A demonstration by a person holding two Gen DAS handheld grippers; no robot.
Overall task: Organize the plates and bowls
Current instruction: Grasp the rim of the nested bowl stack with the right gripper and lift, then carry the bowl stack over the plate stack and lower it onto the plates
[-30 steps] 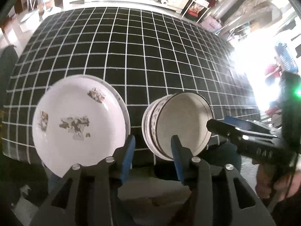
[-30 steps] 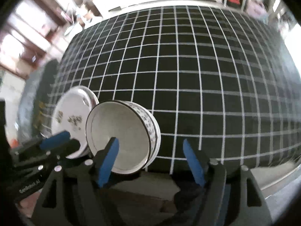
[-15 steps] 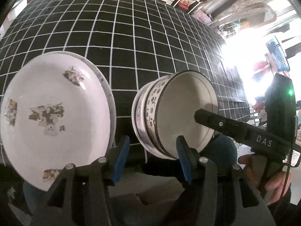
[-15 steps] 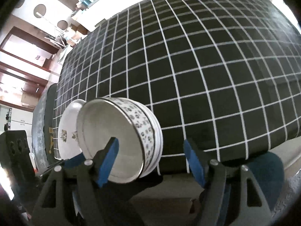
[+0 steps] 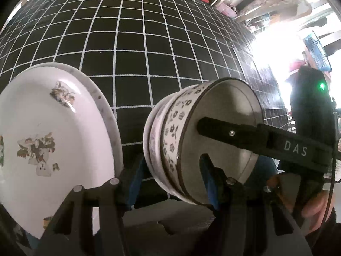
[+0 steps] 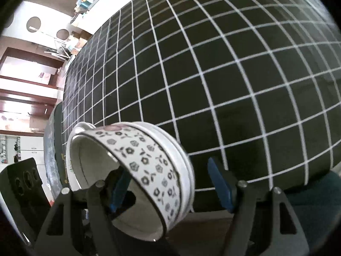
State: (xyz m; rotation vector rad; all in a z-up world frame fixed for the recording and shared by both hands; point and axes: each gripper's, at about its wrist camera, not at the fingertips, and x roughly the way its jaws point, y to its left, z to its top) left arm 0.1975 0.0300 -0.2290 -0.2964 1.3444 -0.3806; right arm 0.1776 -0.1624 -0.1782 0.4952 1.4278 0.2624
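Observation:
A stack of white bowls (image 5: 170,132) with a dark flower band lies on its side just past the near edge of the black grid-patterned table (image 5: 149,42). My left gripper (image 5: 171,170) is open and straddles it, one pad by the base and the other inside the mouth. Two white plates (image 5: 53,128) with leaf prints stand on edge to its left. In the right wrist view the bowls (image 6: 149,160) sit between the open fingers of my right gripper (image 6: 168,170). Its left pad is inside the bowl and its right pad stands apart from the base. What props the dishes up is hidden.
The table (image 6: 213,64) stretches away behind the dishes. A person's hand (image 5: 315,204) holds the right gripper's handle at the lower right. Teal fabric (image 6: 309,192) lies below the table's near edge. A blue basket (image 5: 317,51) and shelves stand far behind.
Both grippers have come down onto the dishes, which now look much larger. The left jaws have widened a little. The right gripper's left finger has gone inside the bowl's mouth, and its wrist has rolled.

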